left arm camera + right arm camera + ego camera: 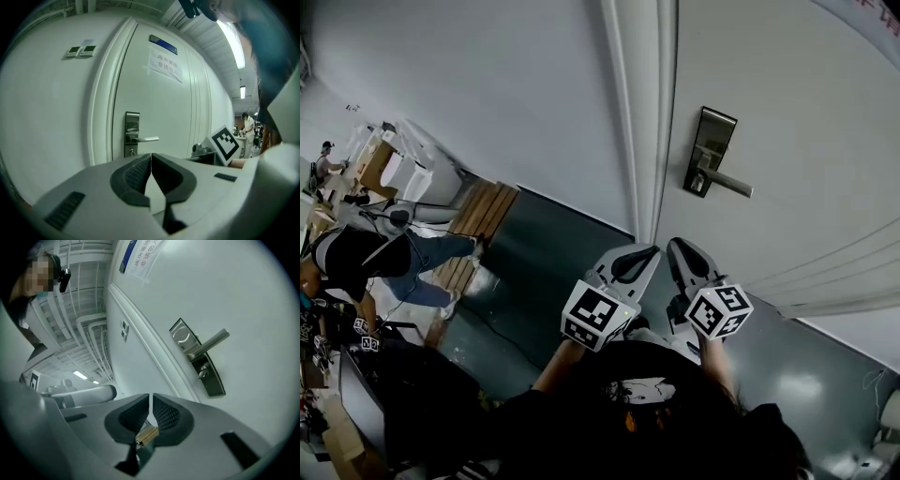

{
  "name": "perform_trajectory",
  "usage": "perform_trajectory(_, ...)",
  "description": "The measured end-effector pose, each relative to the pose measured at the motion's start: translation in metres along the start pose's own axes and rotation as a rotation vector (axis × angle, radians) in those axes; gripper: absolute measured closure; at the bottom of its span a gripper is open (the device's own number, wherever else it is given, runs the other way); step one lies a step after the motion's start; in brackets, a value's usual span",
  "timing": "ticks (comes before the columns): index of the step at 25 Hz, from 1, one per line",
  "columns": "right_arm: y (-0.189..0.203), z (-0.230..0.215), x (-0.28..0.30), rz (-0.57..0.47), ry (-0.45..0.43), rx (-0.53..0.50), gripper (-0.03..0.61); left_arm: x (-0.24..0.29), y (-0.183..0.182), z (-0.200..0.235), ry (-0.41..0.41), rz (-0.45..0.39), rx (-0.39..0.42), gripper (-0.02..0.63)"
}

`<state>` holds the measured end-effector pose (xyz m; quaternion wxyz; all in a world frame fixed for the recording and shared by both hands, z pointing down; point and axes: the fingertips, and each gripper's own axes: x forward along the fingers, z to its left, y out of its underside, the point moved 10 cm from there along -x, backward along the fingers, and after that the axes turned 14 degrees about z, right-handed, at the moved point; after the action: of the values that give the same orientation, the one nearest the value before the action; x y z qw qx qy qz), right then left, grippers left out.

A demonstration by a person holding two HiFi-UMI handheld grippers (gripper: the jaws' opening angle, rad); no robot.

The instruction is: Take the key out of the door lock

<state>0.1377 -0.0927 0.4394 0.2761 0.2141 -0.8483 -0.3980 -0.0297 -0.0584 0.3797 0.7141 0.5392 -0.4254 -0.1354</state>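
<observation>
The white door carries a metal lock plate with a lever handle. In the left gripper view a small key sticks out of the lock plate below the handle. The right gripper view has the same key low on the plate. Both grippers hang side by side below the lock, well short of it. My left gripper is shut with nothing in it. My right gripper is also shut and empty.
The door frame runs just left of the lock. A paper notice hangs on the door and two wall switches sit left of it. A wooden pallet and people at benches are far left on the dark floor.
</observation>
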Motion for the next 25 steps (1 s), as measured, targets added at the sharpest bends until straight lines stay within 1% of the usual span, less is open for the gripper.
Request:
perform_trajectory(9, 0.000, -0.020, -0.003, -0.046, 0.033, 0.055, 0.568, 0.015, -0.004, 0.007, 0.022, 0.030, 0.009, 0.604)
perform_trajectory(13, -0.003, -0.027, 0.000, -0.073, 0.073, 0.066, 0.568, 0.023, -0.006, 0.017, 0.053, 0.024, 0.016, 0.604)
perform_trajectory(18, -0.007, -0.029, 0.006, -0.082, 0.123, 0.091, 0.568, 0.031, -0.011, 0.036, 0.093, 0.010, 0.022, 0.604)
perform_trajectory(25, -0.020, -0.041, 0.028, -0.126, 0.215, 0.156, 0.568, 0.041, -0.018, 0.071, 0.160, 0.016, 0.046, 0.604)
